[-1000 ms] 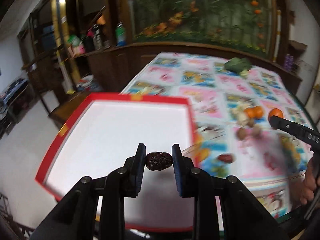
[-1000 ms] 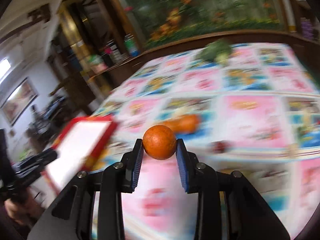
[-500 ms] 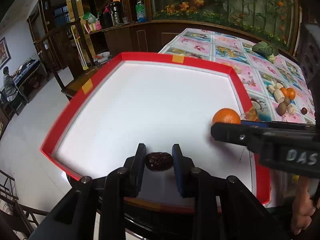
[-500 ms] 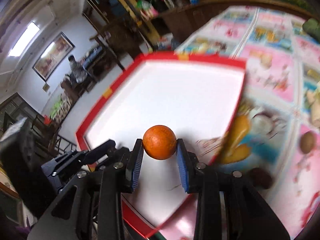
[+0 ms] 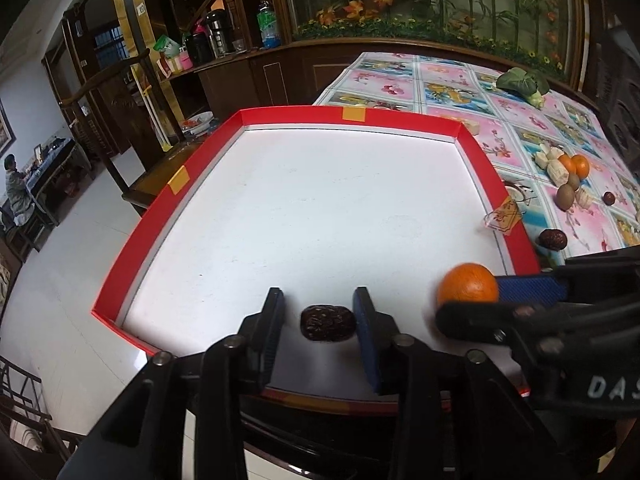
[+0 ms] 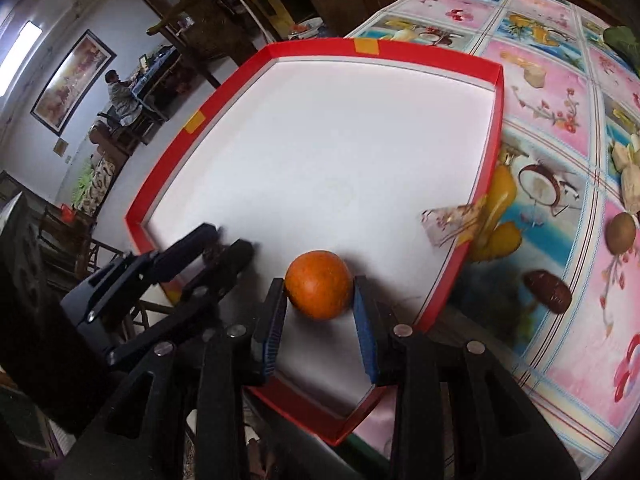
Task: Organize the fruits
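The left gripper (image 5: 319, 322) is spread wide around a date (image 5: 328, 323) lying loose on the tray (image 5: 478, 156) floor near its front edge, while the right gripper (image 6: 320, 300) is closed on an orange (image 6: 319, 284) low over the front right corner. The placing step is judged underway. Next, the orange should be released and both grippers lifted toward the fruit (image 5: 566, 196) beyond the tray's right wall.
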